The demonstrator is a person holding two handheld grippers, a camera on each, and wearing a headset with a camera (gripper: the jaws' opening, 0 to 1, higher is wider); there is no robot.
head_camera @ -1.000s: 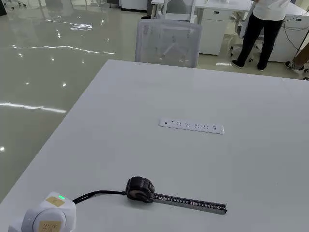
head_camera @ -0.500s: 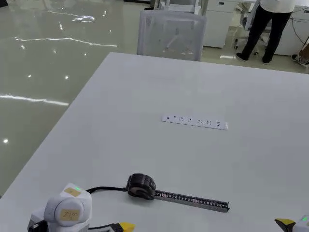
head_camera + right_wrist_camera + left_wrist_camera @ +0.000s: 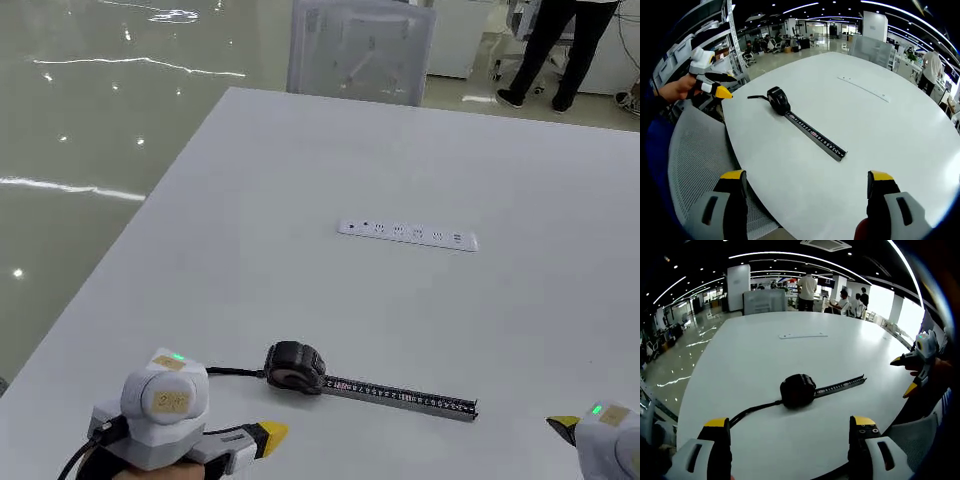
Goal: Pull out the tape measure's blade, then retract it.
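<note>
Two grippers hung released, fingers spread. The black round tape measure (image 3: 293, 366) lay on the white worktop (image 3: 400, 150) just ahead of the fingers of the left gripper (image 3: 789, 422), its dark ruled blade (image 3: 400, 397) running lengthwise toward the right gripper (image 3: 806, 175).

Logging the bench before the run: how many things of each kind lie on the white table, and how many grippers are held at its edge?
Tape measure: 1
Power strip: 1
Grippers: 2 (left gripper, right gripper)
Total: 4
</note>
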